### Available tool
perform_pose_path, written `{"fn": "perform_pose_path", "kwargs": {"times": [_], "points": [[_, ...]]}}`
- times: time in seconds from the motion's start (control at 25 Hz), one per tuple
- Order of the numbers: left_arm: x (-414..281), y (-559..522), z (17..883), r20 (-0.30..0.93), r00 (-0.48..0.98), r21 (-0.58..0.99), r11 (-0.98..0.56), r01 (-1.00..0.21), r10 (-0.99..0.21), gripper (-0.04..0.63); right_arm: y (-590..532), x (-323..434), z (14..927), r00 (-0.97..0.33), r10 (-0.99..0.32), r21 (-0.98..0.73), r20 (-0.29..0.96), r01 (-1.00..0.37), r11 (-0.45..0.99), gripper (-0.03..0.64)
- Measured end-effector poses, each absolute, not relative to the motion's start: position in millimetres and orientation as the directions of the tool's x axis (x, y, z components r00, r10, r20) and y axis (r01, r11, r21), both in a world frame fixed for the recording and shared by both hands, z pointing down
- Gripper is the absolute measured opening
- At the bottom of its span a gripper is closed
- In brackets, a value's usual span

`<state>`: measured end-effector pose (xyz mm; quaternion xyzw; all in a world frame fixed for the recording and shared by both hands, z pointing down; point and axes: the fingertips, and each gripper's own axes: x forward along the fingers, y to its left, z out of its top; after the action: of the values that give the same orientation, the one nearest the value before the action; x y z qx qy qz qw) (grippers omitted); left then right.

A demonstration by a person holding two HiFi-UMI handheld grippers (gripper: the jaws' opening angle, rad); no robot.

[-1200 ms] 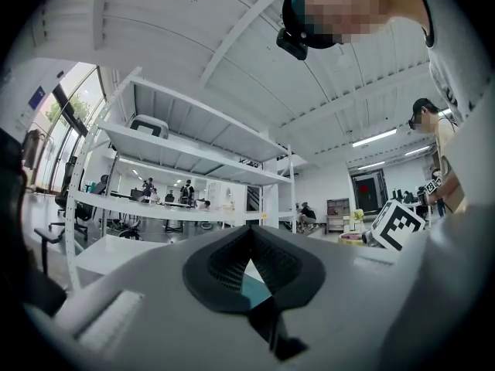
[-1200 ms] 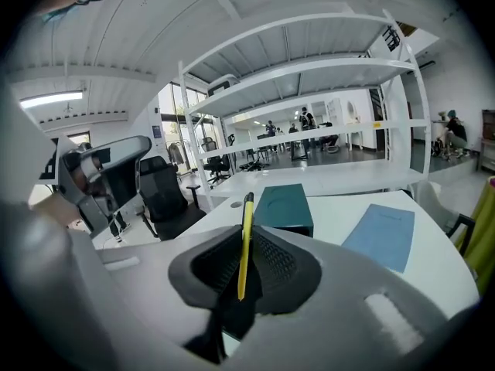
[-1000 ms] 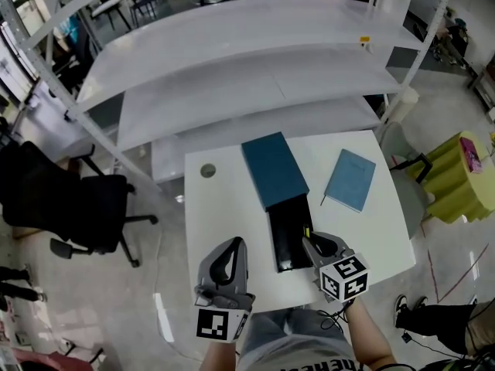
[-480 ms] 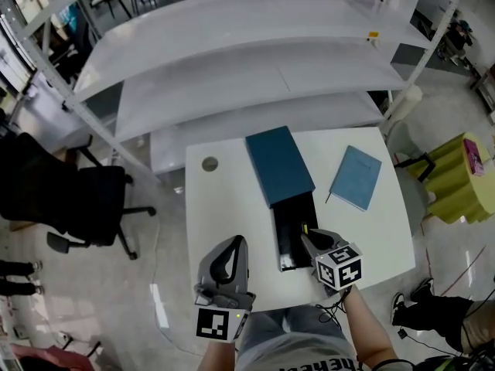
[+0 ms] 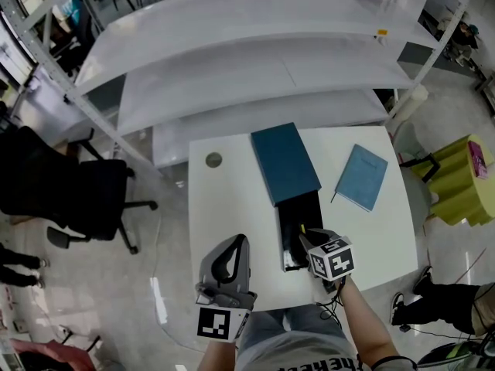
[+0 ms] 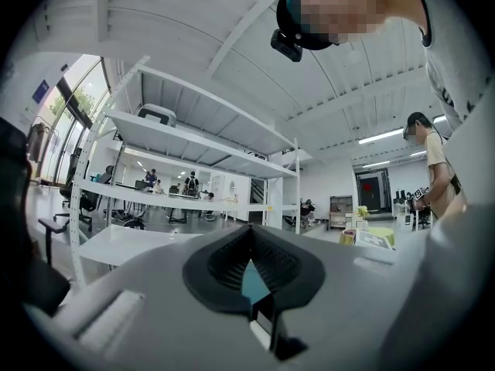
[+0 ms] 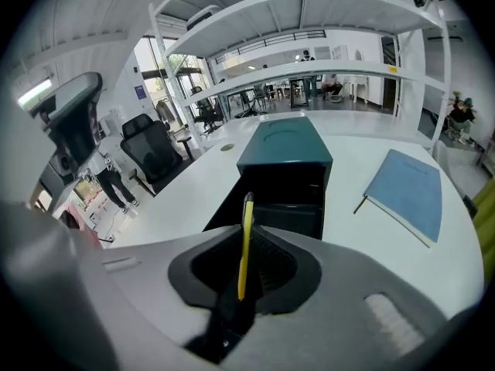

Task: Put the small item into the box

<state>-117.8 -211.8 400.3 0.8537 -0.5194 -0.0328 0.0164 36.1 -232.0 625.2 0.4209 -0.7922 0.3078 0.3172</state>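
At the near end of the open box [image 5: 295, 221], the right gripper [image 5: 304, 238] pinched the slim yellow item [image 7: 245, 242] in its jaws, not yet released inside; the left gripper [image 5: 234, 247] had its jaws together, empty.

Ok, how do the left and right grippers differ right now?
The right gripper is shut on a thin yellow pen; the left gripper is shut on nothing. The right gripper hangs over the open black tray of the box; the left gripper sits left of it. Both are near the table's front edge.
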Motion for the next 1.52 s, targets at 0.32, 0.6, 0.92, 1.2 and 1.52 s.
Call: {"fn": "perform_pose_path", "kwargs": {"times": [0.32,0.6,0.92,1.2,1.52], "points": [[-120,-215,403,-0.032,0.455,0.058,-0.456,-0.888,-0.890,0.014,-230,34,649,-0.369,-0.382,-0.165,0.847,-0.867,0.471,0.046],[-126,-219,404,-0.029,0.446,0.064,-0.447,-0.892,-0.895,0.014,-231,29,658,-0.303,-0.339,-0.094,0.890,-0.852,0.515,0.046],[-136,-223,407,-0.022,0.435,0.072,-0.436,-0.897,-0.900,0.014,-236,17,663,-0.261,-0.314,-0.017,0.913,-0.794,0.608,0.046],[-138,-223,409,-0.024,0.442,0.085,-0.443,-0.893,-0.897,0.014,-239,16,672,-0.201,-0.295,0.044,0.934,-0.756,0.653,0.048],[-144,-225,411,-0.020,0.435,0.070,-0.435,-0.898,-0.900,0.014,-242,15,673,-0.169,-0.295,0.074,0.940,-0.745,0.663,0.049]]}}
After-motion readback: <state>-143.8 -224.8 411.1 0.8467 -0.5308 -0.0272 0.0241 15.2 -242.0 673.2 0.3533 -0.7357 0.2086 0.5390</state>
